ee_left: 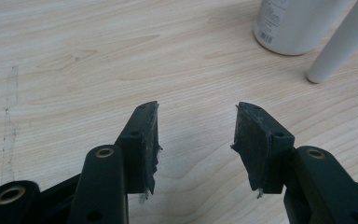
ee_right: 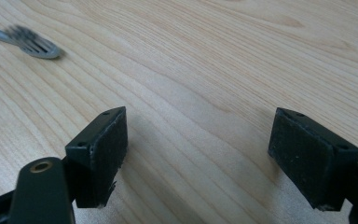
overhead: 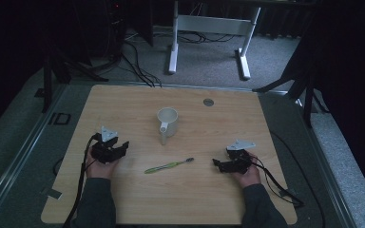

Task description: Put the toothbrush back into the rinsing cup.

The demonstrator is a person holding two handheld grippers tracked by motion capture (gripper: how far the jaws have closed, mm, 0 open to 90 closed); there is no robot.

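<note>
A white mug [overhead: 167, 122] stands upright near the middle of the wooden table [overhead: 123, 102], its handle toward the near side. In the left gripper view the mug [ee_left: 294, 25] and its handle [ee_left: 340, 44] sit at the upper right. A green toothbrush [overhead: 168, 166] lies flat in front of the mug, bristle head to the right; its head [ee_right: 32, 43] appears at the upper left of the right gripper view. My left gripper [overhead: 123, 145] rests at the left, open and empty [ee_left: 196, 130]. My right gripper [overhead: 216, 163] rests at the right, open and empty [ee_right: 200, 140].
A small round metal disc [overhead: 208, 101] is set into the table near its far edge. Beyond the table a white desk frame [overhead: 209, 33] and several cables [overhead: 138, 66] lie on the grey floor. Dark stands flank the table.
</note>
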